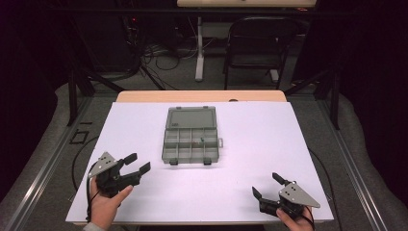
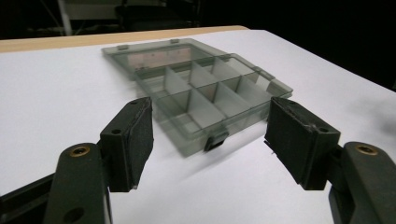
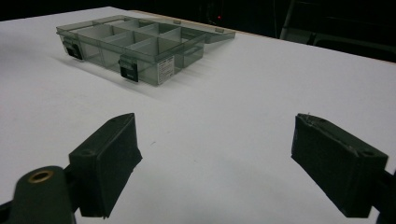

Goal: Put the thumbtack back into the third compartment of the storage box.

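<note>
Holding my left gripper (image 1: pixel 136 162) and right gripper (image 1: pixel 266 186) jaws apart, empty. Organizer box (image 1: pixel 190 142) sits mid-table, lid open. High view catches small bits (image 1: pixel 199 141) inside; my right gripper view shows a side label (image 3: pixel 165 70).

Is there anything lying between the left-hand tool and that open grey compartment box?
Nothing visible. The left tool, jaws open and empty, points toward the compartment box, with bare white table between them. The left gripper view shows the same: the box lies just beyond the jaws.

Dim room, bright sheet, soft blur
</note>
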